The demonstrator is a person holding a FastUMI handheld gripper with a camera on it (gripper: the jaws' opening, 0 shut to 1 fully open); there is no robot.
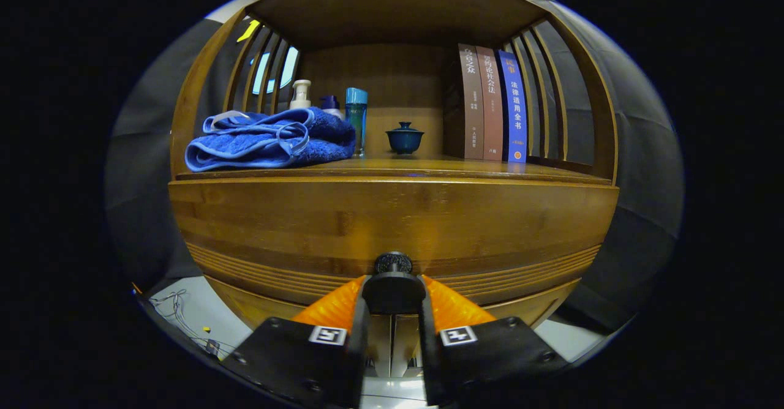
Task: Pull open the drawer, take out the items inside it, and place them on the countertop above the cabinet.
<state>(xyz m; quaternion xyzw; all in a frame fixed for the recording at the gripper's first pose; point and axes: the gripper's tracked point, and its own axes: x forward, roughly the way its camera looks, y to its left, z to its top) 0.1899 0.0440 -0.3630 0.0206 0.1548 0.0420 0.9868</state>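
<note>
Gripper (393, 286) sits right at the drawer (392, 225) front, fingers drawn in close either side of the small round dark knob (393, 263), which sits between the tips. Looks clenched on the knob, both fingers pressing its sides. Drawer front is a wide wooden panel, warm brown, glossy, with horizontal grooves along its lower part; from this view I cannot tell whether it is pulled out at all. Contents hidden.

Countertop (429, 167) just above the drawer, same wood, smooth, under a shelf roof with slatted wooden sides. On it, left: folded blue towel (269, 139), fluffy terry with lighter trim. Behind it, far left, a cream pump bottle (300, 93), a dark-capped bottle (331, 104) mostly hidden by the towel, and a tall teal bottle (356, 118) just right of the towel. Centre: small dark blue lidded cup (404, 138), round, glazed. Right: three upright books (493, 103), two brown, one blue, standing together.

Nothing blocks the drawer front. Thin wires (177, 311) lie on the pale floor, near left.
</note>
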